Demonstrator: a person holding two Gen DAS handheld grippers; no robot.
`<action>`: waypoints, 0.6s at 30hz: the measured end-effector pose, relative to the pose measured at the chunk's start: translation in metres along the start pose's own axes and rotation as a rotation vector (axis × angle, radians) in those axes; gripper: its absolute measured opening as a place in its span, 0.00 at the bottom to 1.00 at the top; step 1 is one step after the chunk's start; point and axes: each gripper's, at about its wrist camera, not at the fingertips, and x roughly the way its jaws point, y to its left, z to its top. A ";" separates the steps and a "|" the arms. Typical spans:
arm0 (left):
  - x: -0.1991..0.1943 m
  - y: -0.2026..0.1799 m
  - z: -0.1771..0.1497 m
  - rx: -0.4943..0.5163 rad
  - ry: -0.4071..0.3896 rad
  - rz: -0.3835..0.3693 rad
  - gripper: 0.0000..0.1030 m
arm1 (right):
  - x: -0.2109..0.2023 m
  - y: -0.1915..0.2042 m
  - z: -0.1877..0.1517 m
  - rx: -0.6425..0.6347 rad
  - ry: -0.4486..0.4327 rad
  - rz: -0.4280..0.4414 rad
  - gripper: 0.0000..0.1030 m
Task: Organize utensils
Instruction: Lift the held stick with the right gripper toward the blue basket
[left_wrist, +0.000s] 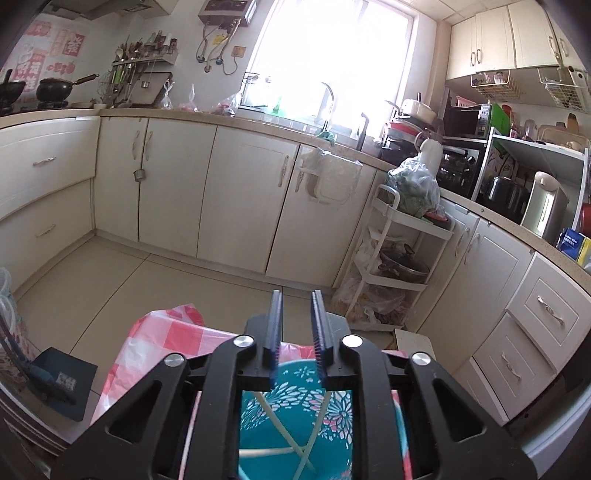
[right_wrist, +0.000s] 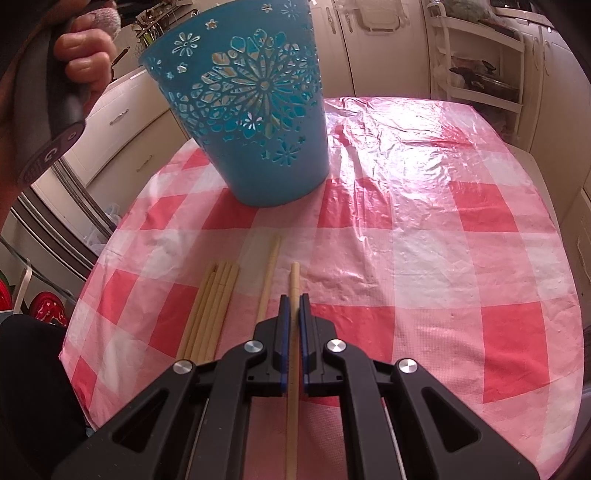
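A teal cut-out basket (right_wrist: 255, 110) stands upright on the pink checked tablecloth (right_wrist: 406, 240). In the left wrist view I look down into the basket (left_wrist: 295, 406), where pale chopsticks (left_wrist: 280, 435) lie crossed. My left gripper (left_wrist: 297, 328) hovers above its mouth, jaws a little apart with nothing between them. My right gripper (right_wrist: 294, 314) is shut on a single pale chopstick (right_wrist: 294, 280) that runs between its blue pads, low over the cloth. A bundle of several chopsticks (right_wrist: 210, 314) and one loose chopstick (right_wrist: 269, 273) lie just left of it.
A hand (right_wrist: 85, 59) grips the left gripper's handle at upper left. A white trolley (left_wrist: 399, 258) with a pot stands past the table; kitchen cabinets (left_wrist: 251, 203) line the walls. A dark box (left_wrist: 62, 384) sits on the floor left of the table.
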 end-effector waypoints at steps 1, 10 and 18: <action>-0.007 0.002 -0.003 0.001 0.000 0.008 0.32 | 0.000 0.000 0.000 -0.003 0.001 0.001 0.06; -0.102 0.048 -0.041 0.089 0.010 0.116 0.67 | -0.004 -0.005 -0.002 0.009 0.020 0.016 0.06; -0.140 0.082 -0.106 0.226 0.125 0.199 0.76 | -0.003 0.016 -0.005 -0.092 0.019 -0.056 0.16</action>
